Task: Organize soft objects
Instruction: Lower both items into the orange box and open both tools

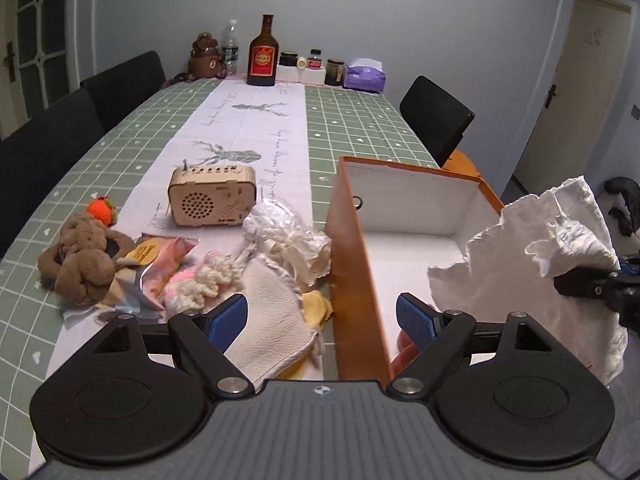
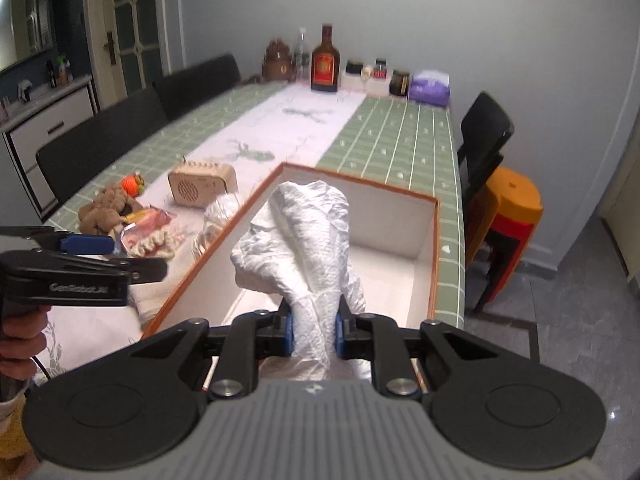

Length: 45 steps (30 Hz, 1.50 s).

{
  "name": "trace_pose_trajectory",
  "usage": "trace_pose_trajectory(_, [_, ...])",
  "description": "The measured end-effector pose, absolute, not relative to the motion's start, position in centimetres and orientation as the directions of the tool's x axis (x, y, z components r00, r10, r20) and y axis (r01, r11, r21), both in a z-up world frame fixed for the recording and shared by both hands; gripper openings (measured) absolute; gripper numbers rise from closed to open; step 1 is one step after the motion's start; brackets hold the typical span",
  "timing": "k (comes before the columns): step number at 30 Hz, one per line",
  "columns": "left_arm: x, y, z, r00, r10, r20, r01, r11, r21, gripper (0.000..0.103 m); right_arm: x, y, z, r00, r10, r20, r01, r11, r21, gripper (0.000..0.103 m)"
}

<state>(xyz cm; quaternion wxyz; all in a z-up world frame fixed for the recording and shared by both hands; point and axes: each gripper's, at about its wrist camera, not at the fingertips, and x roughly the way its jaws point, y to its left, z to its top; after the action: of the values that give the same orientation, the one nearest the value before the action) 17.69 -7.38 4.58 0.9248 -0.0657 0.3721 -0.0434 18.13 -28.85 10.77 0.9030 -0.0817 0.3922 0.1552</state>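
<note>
Right gripper (image 2: 314, 336) clamped on crumpled white cloth (image 2: 308, 240) at frame centre above orange box (image 2: 434, 256), left gripper (image 1: 320, 316) spread wide, empty, lower frame.

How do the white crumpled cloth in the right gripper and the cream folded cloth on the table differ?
The white crumpled cloth hangs bunched in the air over the orange box; the cream folded cloth lies flat on the table outside that box. The white cloth is clamped in the right gripper; nothing grips the cream one, which lies below the left gripper and its wide-open jaws. Both are soft, pale fabric.
</note>
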Motion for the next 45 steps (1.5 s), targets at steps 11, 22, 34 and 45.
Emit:
trace_pose_trajectory(11, [17.9,-4.0,3.7,0.712,-0.144,-0.687,0.003,0.979,-0.202,0.099,26.6,-24.2,0.5,0.452,-0.182,-0.873,-0.334,0.873,-0.355,0.017])
trace_pose_trajectory(22, [18.7,-3.6,1.5,0.671,-0.159,-0.724,0.059,0.985,-0.163,0.099,28.9,-23.2,-2.9,0.344,-0.174,-0.923,-0.344,0.891,-0.297,0.017])
trace_pose_trajectory(34, [19.0,-2.8,1.1,0.659,-0.133,-0.74,0.02,0.987,-0.16,0.099,28.5,-23.9,-2.3,0.305,-0.152,-0.94,-0.335,0.907,-0.256,0.024])
trace_pose_trajectory(45, [19.1,-2.6,1.2,0.654,-0.121,-0.746,0.002,0.987,-0.159,0.099,25.3,-24.2,-1.4,0.401,-0.225,-0.888,-0.399,0.83,-0.39,0.069])
